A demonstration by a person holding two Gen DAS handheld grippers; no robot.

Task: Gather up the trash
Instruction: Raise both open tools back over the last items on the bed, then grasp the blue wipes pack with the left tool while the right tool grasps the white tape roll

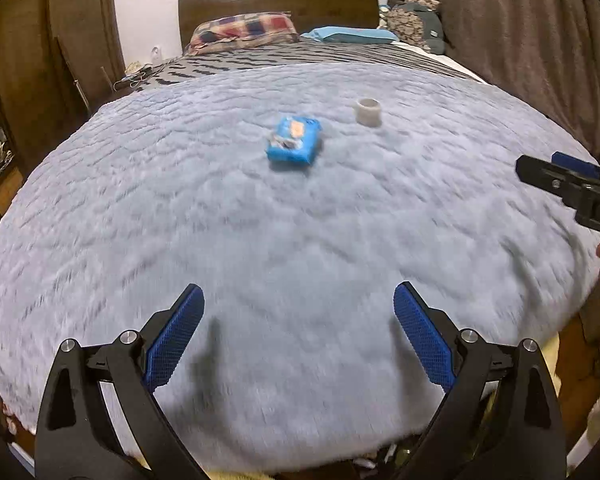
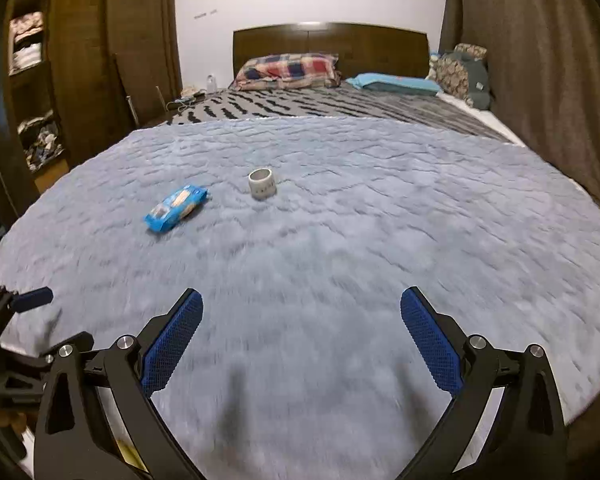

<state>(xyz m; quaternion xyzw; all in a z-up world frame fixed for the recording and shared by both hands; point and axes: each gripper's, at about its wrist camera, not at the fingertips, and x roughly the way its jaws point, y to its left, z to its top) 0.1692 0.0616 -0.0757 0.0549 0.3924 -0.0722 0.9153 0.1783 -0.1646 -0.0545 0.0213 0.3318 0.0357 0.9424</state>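
A blue snack wrapper (image 1: 295,141) lies on the fluffy light-blue blanket (image 1: 260,240) in the middle of the bed. A small white paper cup (image 1: 368,111) stands upright just right of it and a bit farther off. In the right wrist view the wrapper (image 2: 176,207) is left of centre and the cup (image 2: 262,184) beside it. My left gripper (image 1: 299,308) is open and empty, well short of both. My right gripper (image 2: 301,310) is open and empty too, hovering over the near blanket. The right gripper's fingers (image 1: 556,174) show at the right edge of the left wrist view.
Beyond the blanket lies a striped sheet (image 2: 320,106), a plaid pillow (image 2: 288,70), a blue pillow (image 2: 396,82) and a wooden headboard (image 2: 332,44). Brown curtains (image 2: 540,60) hang on the right. Wooden shelves with clothes (image 2: 32,80) stand on the left.
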